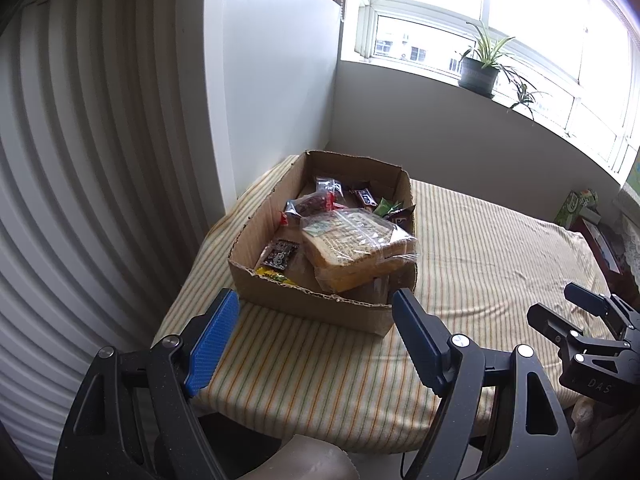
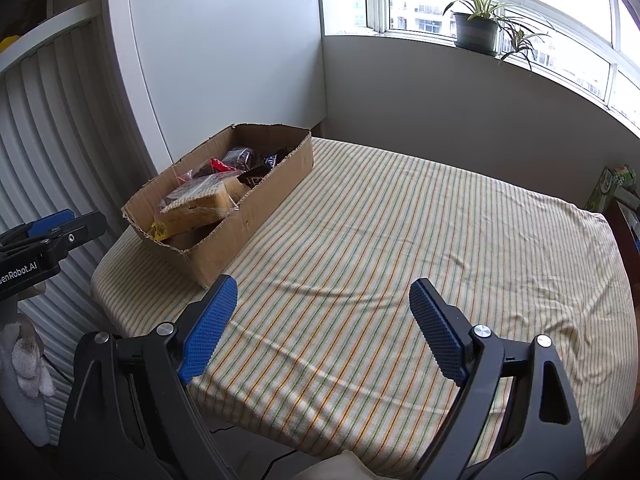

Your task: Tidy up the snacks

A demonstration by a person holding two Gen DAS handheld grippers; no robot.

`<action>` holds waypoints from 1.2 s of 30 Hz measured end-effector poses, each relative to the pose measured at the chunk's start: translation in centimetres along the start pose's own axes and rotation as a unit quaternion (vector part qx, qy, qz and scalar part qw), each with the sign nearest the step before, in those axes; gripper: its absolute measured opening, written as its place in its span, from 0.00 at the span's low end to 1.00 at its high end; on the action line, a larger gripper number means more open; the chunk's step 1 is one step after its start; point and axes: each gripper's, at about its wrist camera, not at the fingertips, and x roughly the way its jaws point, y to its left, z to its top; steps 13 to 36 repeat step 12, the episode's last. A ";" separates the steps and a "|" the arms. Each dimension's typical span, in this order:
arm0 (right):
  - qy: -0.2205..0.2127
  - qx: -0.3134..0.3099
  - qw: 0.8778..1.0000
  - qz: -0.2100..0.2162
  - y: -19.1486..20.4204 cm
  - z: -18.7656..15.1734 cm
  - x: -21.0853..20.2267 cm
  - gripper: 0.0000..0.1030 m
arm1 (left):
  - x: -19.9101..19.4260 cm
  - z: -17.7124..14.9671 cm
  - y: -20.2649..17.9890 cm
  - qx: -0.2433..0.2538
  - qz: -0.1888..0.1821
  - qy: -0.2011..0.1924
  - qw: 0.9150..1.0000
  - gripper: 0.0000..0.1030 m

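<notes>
An open cardboard box (image 1: 272, 216) stands on a table with a striped cloth (image 1: 480, 248). It holds a clear bag of sliced bread (image 1: 352, 248) on top of several small snack packets, among them a dark cookie pack (image 1: 282, 254) and a red-and-clear packet (image 1: 312, 202). My left gripper (image 1: 316, 304) is open and empty, just in front of the box's near wall. My right gripper (image 2: 322, 296) is open and empty over the bare cloth (image 2: 400, 220), to the right of the box (image 2: 256, 200). The bread (image 2: 204, 200) also shows in the right wrist view.
A white wall corner and a ribbed white panel (image 1: 80, 160) stand left of the table. A potted plant (image 1: 480, 68) sits on the windowsill behind. A green carton (image 1: 574, 206) and other items stand past the table's right edge. The right gripper (image 1: 576, 320) shows in the left wrist view.
</notes>
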 end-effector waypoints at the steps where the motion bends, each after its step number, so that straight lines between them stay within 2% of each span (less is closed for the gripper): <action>1: 0.001 0.001 1.000 0.000 0.0 0.0 0.0 0.88 | 0.0 0.0 0.0 0.000 0.000 0.000 1.000 0.77; 36: 0.002 0.003 1.000 -0.004 -0.4 -0.2 0.3 0.88 | 0.0 0.1 -0.1 0.003 0.004 -0.007 1.000 0.77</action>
